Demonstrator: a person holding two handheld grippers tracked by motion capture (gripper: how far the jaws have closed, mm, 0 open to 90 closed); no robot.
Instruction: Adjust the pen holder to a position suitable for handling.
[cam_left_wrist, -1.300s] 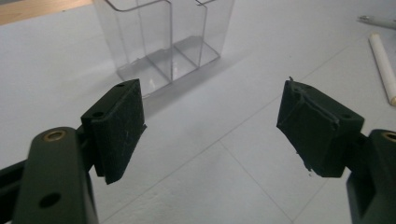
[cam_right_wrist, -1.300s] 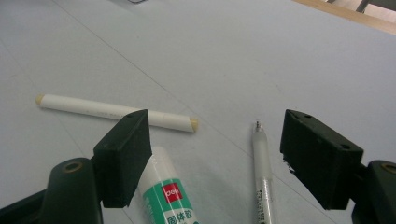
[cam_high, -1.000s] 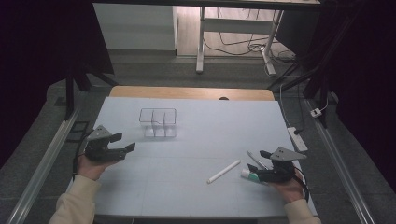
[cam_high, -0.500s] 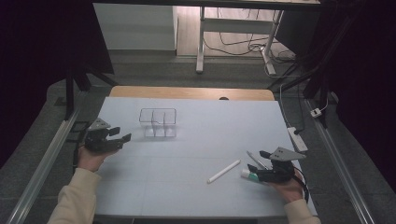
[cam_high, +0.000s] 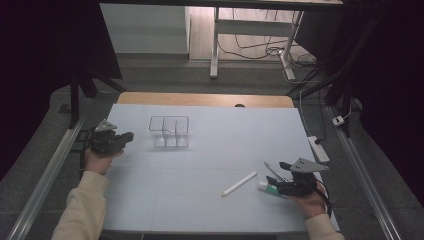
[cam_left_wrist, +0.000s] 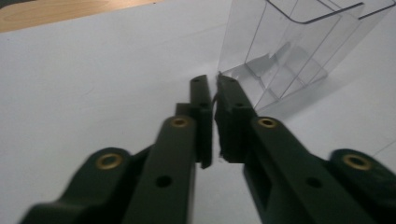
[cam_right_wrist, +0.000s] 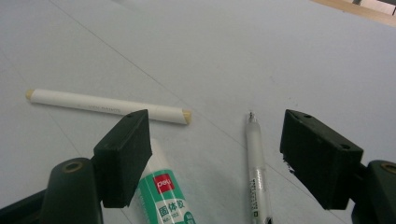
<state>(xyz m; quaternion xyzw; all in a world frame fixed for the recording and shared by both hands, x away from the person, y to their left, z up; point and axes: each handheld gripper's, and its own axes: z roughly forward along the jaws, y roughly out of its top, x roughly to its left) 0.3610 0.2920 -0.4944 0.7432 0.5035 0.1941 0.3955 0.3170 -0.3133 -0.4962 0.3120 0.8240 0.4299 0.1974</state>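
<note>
Hovering low at the lower right of the high view, the right gripper (cam_high: 274, 187) has its jaws spread wide and holds nothing. In the right gripper view the glue stick (cam_right_wrist: 163, 196) lies just beside the left jaw, partly under it, and the pen (cam_right_wrist: 256, 163) lies in the open gap, nearer the right jaw but apart from it. The white stick (cam_right_wrist: 107, 106) lies crosswise just beyond the jaws, its near end close to the glue stick; whether they touch I cannot tell.

Left gripper (cam_high: 125, 136), at the left middle of the high view: jaws pressed nearly together, nothing between them. In the left gripper view the tips sit at the bottom corner of the clear bin (cam_left_wrist: 289, 51); contact or a hair apart, cannot tell. The bin stands upright at the upper centre-left of the table (cam_high: 225, 130), well apart from the three items.

Risks, judged from this layout:
- Closing the right jaws as they stand may catch glue stick and pen together, or pinch neither cleanly. Cause: two items within one jaw span.
- The left jaw may ride onto the glue stick and roll it into the white stick.
- The pen is thin and round, so it may roll or squirt out of a flat-pad grip.
- The left gripper may nudge the light bin and slide it off position.
</note>
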